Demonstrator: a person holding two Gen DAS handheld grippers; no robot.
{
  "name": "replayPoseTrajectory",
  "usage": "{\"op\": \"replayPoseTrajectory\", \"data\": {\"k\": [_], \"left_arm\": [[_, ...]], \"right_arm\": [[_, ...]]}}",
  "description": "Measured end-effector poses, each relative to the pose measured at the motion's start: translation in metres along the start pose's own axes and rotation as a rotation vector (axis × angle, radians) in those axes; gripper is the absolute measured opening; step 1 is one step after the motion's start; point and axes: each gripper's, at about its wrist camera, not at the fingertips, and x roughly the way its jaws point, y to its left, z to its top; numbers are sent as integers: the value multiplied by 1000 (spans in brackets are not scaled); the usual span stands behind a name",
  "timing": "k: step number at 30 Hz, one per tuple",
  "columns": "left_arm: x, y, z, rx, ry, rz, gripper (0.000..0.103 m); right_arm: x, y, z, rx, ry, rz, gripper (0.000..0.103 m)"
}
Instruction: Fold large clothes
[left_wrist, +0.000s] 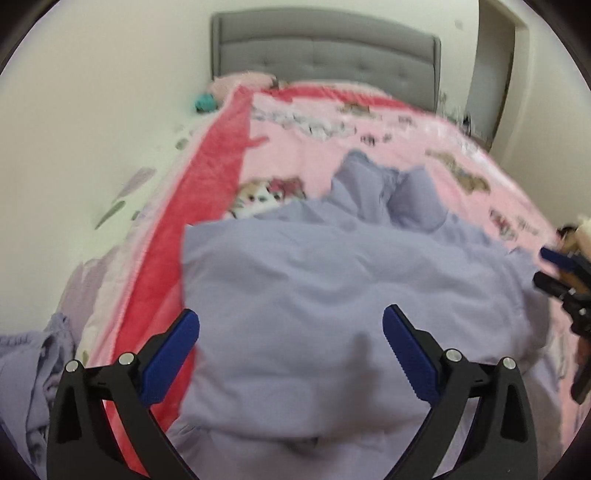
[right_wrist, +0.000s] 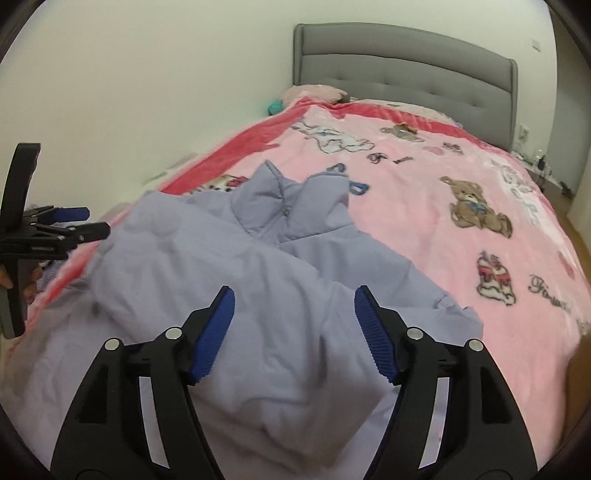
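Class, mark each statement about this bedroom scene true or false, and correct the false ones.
1. Both grippers are open. True: left gripper and right gripper hold nothing.
2. The lavender puffer jacket hangs on a hook. False: it lies on the bed.
3. The jacket's collar points toward the grey headboard. True.
4. The blanket is plain green. False: it is pink with teddy bear prints.

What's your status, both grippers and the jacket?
Left gripper open, empty. Right gripper open, empty. Lavender jacket on the pink blanket, collar toward headboard. Nothing in the way.
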Motion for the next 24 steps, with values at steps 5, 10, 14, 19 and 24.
{"op": "replayPoseTrajectory", "data": {"k": [5,10,14,19,24], "left_arm": [[40,-9,-10,30,125,13,98],[46,3,-23,-11,154,-44,98],[53,10,-29,-30,169,-81,98],[57,13,-37,-60,166,-87,99],[37,8,-26,-46,125,-20,98]], "right_arm": [[20,-6,-14,68,76,13,76],[28,-7,-35,41,125,11,76],[40,-2,-47,-10,164,-10,77],[62,5,-47,-46,227,-55,81],[40,5,-32,-55,175,-62,82]]}}
